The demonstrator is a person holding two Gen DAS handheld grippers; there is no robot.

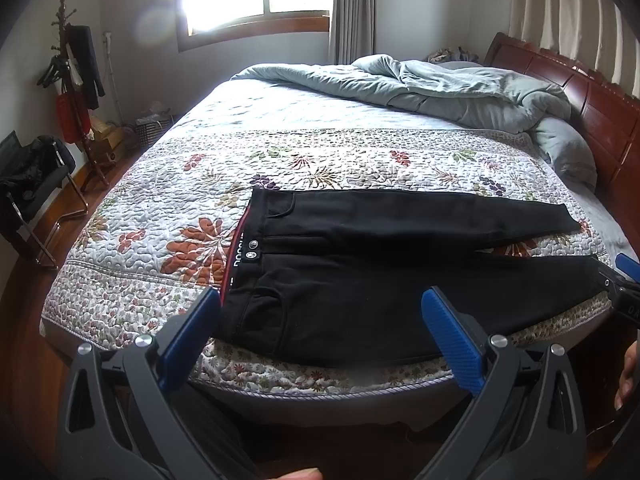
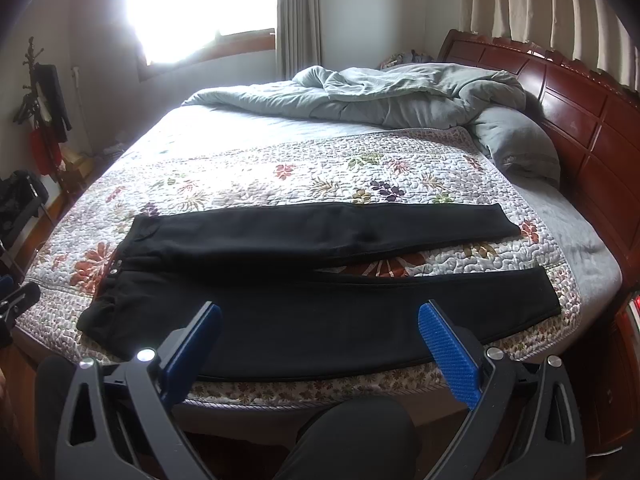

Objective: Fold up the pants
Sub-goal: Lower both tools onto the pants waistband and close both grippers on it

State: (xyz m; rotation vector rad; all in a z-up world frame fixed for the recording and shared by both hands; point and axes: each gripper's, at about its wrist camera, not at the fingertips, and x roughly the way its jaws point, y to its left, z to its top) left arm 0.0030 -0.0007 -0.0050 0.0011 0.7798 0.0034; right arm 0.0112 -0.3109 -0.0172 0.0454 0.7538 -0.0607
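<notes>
**Pants lie flat on the bed, both grippers wide open**

The pants (image 1: pixel 360 280) are black. They lie flat on the flowery quilt (image 1: pixel 168 200) near the front edge of the bed. The waist, with two shiny buttons, is on the left. The two legs reach out to the right, with a bit of quilt showing between them near the ends.

The left gripper (image 1: pixel 320 334) is held just over the front of the bed, above the waist end of the near leg. Its blue fingers (image 1: pixel 452 340) are spread far apart and hold nothing.

The right gripper (image 2: pixel 320 338) is held over the middle of the near leg. Its blue fingers (image 2: pixel 448 356) are spread far apart too, with nothing between them.

A grey blanket (image 2: pixel 400 96) is bunched up at the far side of the bed, next to the dark wooden headboard (image 2: pixel 568 100).
</notes>
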